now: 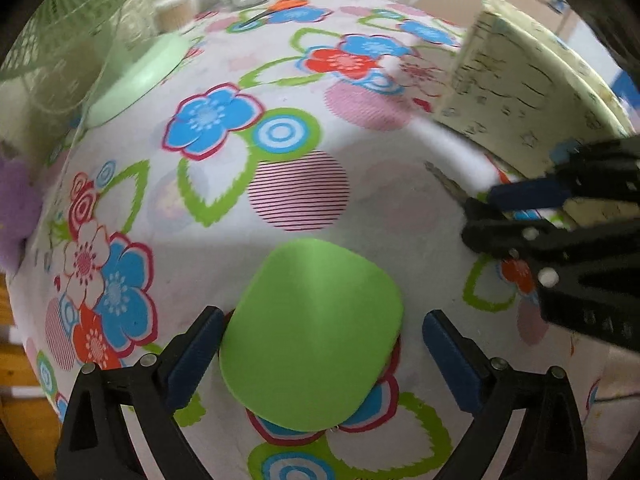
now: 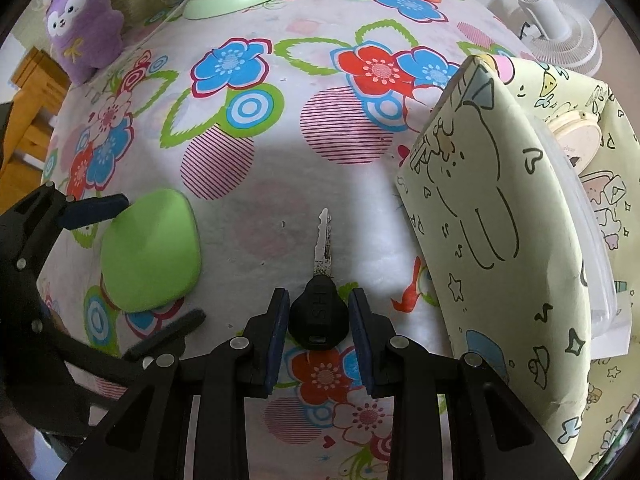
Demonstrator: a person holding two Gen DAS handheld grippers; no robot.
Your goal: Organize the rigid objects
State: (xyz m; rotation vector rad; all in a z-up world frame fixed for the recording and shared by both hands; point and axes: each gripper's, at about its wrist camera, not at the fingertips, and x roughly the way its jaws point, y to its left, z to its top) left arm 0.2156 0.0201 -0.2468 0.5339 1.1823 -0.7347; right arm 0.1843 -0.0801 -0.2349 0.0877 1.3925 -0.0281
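Right gripper [image 2: 319, 322] is pinching the black-headed metal key [image 2: 318, 312], flat on the floral tablecloth [image 2: 280, 184], probably to box it. Left gripper [image 1: 322, 354] is spread wide around the rounded green plastic case [image 1: 310, 334], not squeezing it.

A flowered tablecloth [image 2: 280, 184] fills both frames; wooden furniture [image 2: 28, 92] sits at the left edge, a white fan [image 2: 560, 36] at upper right.

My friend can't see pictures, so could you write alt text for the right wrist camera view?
The right hand-held gripper is shut on the black head of a key lying on a floral tablecloth. To its left, the left hand-held gripper straddles a green rounded object, jaws wide apart; a cartoon-printed storage box stands on the right.
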